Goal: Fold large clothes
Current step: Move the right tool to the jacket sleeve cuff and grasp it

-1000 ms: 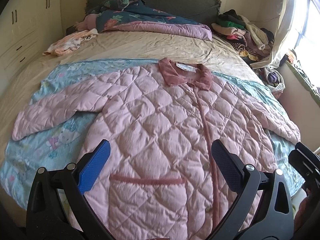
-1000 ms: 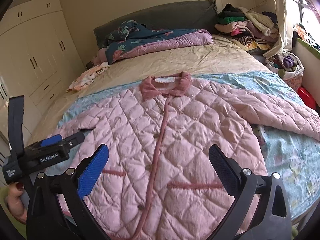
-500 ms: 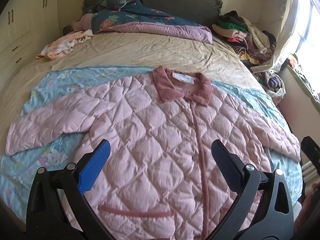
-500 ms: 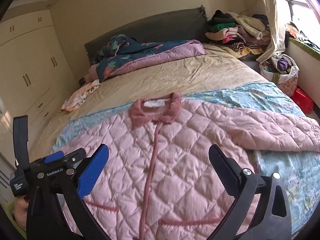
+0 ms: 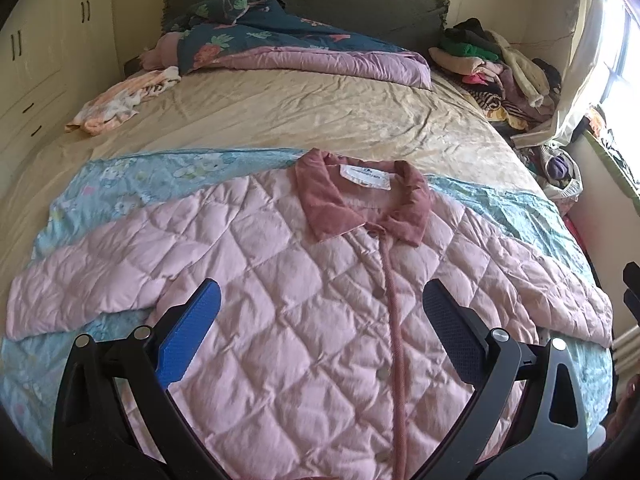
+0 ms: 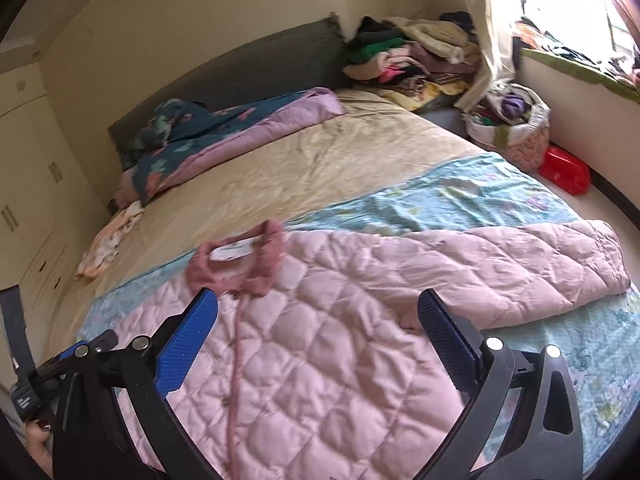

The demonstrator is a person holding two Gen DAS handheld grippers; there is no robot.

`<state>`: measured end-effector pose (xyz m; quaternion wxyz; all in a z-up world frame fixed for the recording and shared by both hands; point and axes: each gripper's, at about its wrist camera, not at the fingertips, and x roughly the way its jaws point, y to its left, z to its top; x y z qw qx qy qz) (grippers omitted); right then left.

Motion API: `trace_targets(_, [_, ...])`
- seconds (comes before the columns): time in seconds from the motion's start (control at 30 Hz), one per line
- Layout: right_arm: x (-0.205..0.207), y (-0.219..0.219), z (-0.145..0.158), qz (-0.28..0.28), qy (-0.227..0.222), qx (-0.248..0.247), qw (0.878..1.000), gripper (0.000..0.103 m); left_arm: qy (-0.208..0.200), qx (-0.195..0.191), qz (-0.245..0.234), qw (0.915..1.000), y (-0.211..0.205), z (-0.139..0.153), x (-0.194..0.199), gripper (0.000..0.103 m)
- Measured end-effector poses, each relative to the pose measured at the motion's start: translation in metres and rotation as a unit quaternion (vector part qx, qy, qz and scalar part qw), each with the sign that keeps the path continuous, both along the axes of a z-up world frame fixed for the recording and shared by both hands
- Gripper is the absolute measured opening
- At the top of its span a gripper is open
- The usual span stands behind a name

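A pink quilted jacket [image 5: 304,288] with a darker pink collar [image 5: 360,208] lies flat, front up and buttoned, on a light blue sheet [image 5: 132,176] on the bed. Both sleeves are spread out sideways. My left gripper [image 5: 320,332] is open and empty above the jacket's chest. In the right wrist view the jacket [image 6: 320,340] shows too, its right sleeve [image 6: 520,264] stretched toward the bed's right edge. My right gripper [image 6: 318,338] is open and empty above the jacket's right side. The left gripper's body [image 6: 60,364] shows at the lower left of that view.
A beige bedspread [image 5: 304,112] covers the far half of the bed. A floral duvet [image 5: 280,40] lies at the headboard, a small peach garment [image 5: 120,100] at the far left, a clothes pile [image 5: 492,64] at the far right. A bag [image 6: 512,128] and red box [image 6: 564,168] stand on the floor.
Both grippers have risen and moved toward the collar; the pockets have left view. The right gripper has turned right, so the right sleeve is now in view. Both stay open.
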<state>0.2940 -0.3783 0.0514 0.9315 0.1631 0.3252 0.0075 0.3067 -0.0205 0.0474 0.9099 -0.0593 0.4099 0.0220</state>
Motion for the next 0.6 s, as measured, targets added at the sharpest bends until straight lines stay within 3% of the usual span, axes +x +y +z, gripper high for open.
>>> trace_targets(0.6, [0.018, -0.127, -0.074, -0.158, 0.055, 0.035, 0.985, 0.099, 0.040, 0.023, -0.039, 0.9982, -0.067, -0.051, 0.050, 0.095])
